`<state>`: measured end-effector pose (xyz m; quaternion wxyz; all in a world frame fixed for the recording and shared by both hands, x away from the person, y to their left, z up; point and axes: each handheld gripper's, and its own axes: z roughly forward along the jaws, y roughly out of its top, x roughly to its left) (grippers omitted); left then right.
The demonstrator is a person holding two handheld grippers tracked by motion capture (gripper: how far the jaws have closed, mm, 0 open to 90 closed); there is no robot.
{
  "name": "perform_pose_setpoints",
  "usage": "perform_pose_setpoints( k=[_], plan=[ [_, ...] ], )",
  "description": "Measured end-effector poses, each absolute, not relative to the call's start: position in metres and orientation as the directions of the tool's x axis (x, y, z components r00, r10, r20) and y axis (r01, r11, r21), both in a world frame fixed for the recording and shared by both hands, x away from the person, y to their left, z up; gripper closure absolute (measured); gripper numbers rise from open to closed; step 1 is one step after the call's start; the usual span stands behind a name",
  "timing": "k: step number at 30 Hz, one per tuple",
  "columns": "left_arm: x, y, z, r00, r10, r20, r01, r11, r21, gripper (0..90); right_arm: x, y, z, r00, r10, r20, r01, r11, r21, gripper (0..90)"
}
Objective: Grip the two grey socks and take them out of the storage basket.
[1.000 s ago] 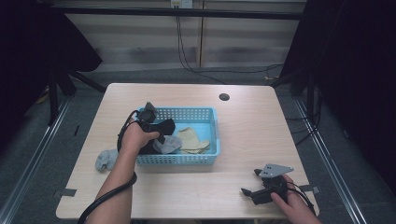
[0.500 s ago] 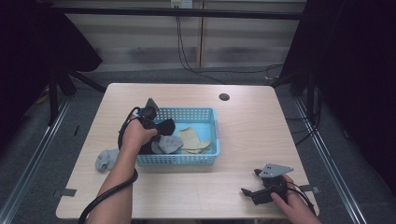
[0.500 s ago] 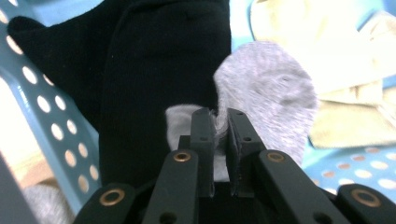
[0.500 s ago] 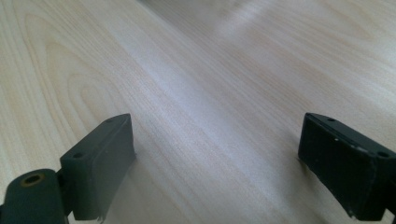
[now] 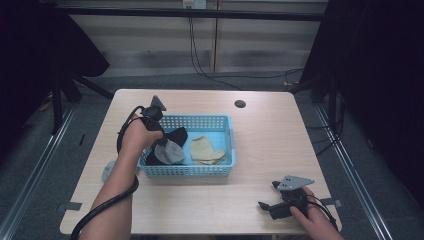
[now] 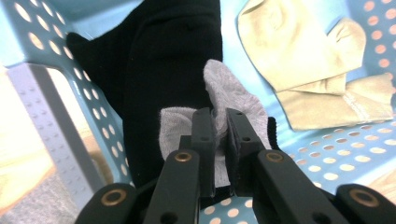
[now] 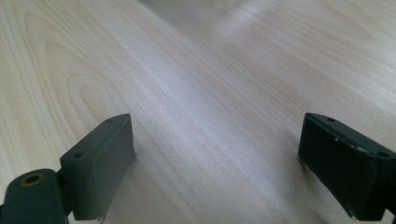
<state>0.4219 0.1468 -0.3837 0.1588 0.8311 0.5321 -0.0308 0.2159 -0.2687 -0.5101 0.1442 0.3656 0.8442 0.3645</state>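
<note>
L tongs [image 6: 220, 140] clamped on grey sock [image 6: 233, 100], now lower inside blue basket [image 5: 220, 121], atop black sock [image 6: 163, 56]. R tongs [image 7: 215, 163] apart, unmoved on bench [image 5: 280, 130].

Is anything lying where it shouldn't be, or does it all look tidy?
One grey sock lies on the table left of the blue basket, while the other socks are inside. The left gripper pinches another grey sock in the basket.

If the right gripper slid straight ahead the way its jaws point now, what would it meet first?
Nothing nearby, it seems. The right gripper is open over bare table, and its own view shows plain wood ahead. From above it points left along the front edge, likely passing in front of the blue basket.
</note>
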Motion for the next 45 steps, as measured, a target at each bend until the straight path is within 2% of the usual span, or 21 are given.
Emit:
perform_pose_setpoints(
  k=[26,45],
  plan=[
    [0.423,0.154,-0.322,0.433,0.880,-0.195,0.891,-0.384,0.244,83.1,0.216,-0.269,-0.510,-0.692,0.721,0.028,0.516,0.467,0.718,10.2],
    [0.417,0.184,-0.289,0.398,0.901,-0.174,0.900,-0.347,0.264,83.1,0.216,-0.269,-0.510,-0.692,0.721,0.032,0.518,0.465,0.718,10.3]
  ],
)
